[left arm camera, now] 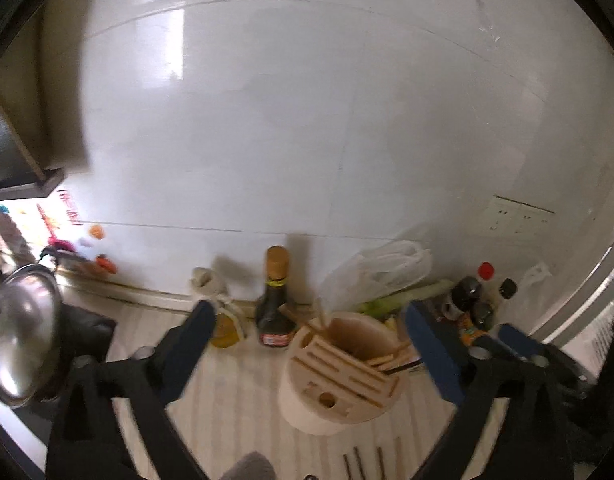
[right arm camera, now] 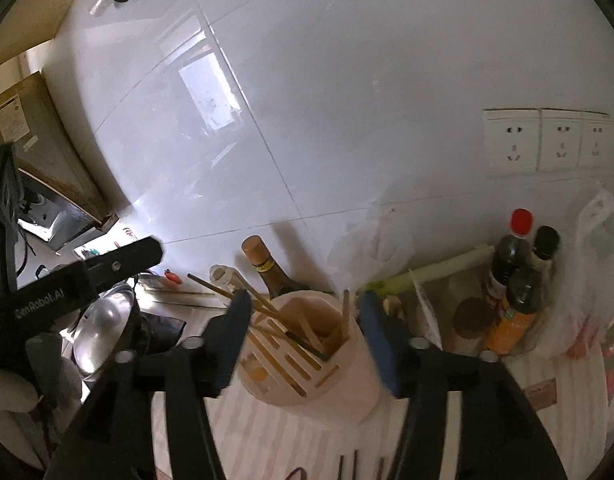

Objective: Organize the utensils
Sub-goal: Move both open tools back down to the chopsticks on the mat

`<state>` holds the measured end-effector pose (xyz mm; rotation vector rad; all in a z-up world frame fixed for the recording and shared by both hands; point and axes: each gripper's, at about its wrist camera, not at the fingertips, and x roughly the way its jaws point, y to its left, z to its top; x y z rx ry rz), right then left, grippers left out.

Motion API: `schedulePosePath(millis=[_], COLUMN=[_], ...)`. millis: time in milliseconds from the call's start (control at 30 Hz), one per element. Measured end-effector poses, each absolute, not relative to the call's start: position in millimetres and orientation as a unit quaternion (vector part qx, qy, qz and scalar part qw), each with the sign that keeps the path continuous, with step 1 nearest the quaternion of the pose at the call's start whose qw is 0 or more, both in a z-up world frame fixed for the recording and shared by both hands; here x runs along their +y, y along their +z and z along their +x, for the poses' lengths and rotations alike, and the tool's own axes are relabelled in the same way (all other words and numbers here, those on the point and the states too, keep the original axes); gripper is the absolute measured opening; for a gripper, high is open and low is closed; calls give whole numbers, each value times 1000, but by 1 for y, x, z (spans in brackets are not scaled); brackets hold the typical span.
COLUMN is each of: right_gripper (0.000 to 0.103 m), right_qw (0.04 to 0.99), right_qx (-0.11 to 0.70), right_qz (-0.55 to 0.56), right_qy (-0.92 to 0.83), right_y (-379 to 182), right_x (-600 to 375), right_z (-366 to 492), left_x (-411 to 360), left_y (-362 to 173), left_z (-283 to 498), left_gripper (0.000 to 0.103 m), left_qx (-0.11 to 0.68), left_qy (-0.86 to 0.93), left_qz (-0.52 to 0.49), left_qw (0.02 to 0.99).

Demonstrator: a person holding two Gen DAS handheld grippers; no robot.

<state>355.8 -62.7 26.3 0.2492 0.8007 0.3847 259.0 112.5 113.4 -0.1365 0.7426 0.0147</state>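
Your left gripper (left arm camera: 307,320) and right gripper (right arm camera: 305,312) gape empty; only the right view shows the sockets (right arm camera: 547,142) beyond the holder (right arm camera: 307,352).

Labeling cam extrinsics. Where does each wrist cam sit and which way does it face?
Left wrist: on the left gripper, facing the wall over the wooden holder; both open fingers show, with the right gripper beside them.
Right wrist: on the right gripper, above the holder; left gripper at the side.
Shared: holder, soy bottle, wall.

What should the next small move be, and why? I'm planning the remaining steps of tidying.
Probably lower one open gripper toward the chopsticks lying loose on the counter in front of the utensil holder; neither gripper holds anything, and other chopsticks already stand inside.
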Motion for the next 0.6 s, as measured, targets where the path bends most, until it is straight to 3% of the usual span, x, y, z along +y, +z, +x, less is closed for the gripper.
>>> schedulePosePath(millis=[100, 133, 333, 600], right_gripper=[99, 101, 103, 103], right_qw=[903, 904, 905, 903], right_qx=[395, 399, 412, 415], right_qz=[80, 68, 24, 49], right_qy=[148, 138, 101, 98], right_y=[27, 25, 19, 26], right_x=[-60, -59, -49, -64], right_z=[345, 342, 325, 301], left_x=[111, 109, 111, 107], left_y=[106, 102, 86, 83], left_z=[241, 236, 216, 192], left_gripper=[103, 103, 103, 103], left_qx=[357, 358, 378, 384], left_qy=[47, 56, 69, 83], left_qz=[-37, -28, -31, -23], left_qw=[932, 932, 923, 919])
